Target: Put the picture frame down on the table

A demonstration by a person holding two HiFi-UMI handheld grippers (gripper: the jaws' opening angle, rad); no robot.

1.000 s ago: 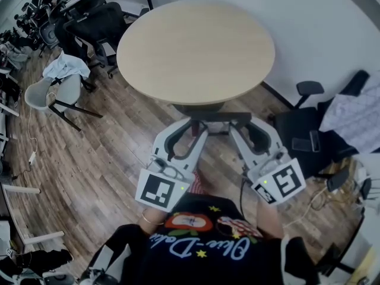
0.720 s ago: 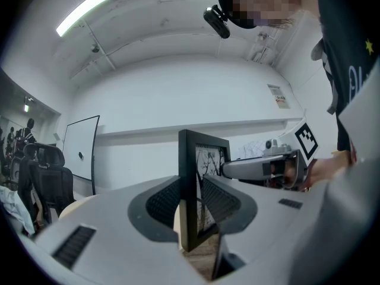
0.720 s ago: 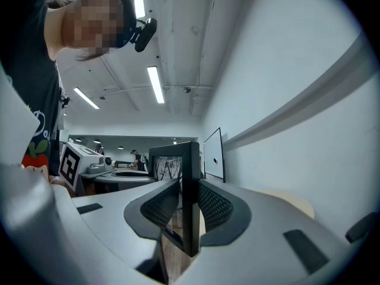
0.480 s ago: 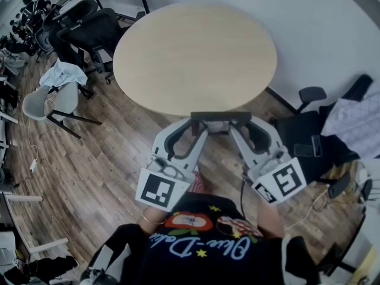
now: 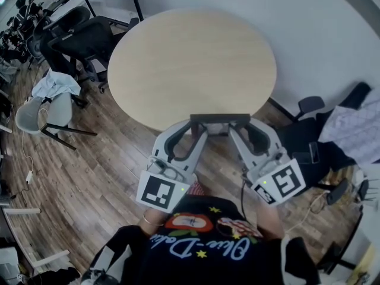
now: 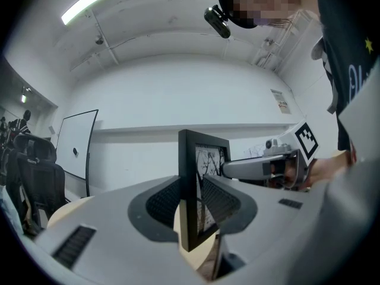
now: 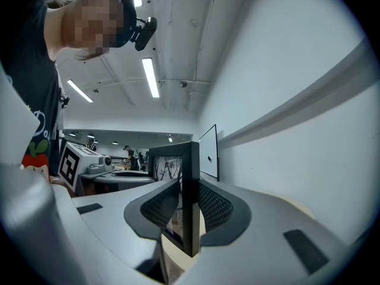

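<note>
The big round table with a smooth pale wood top point(image 5: 193, 64) sits just ahead. The thin black picture frame point(image 5: 219, 118) hangs upright in the air near its close edge, maybe just over it. The grey left gripper point(image 5: 198, 127) pinches one end, the grey right gripper point(image 5: 241, 127) the other, with bumpy dark pads point(image 6: 163, 202). If one lets go first, the frame could tip and fall to the floor point(image 5: 101, 159).

At table point(image 5: 190, 58) edge, picture frame point(image 5: 219, 117)

Picture frame point(image 6: 189, 159) print blurred, perhaps branches.
</note>
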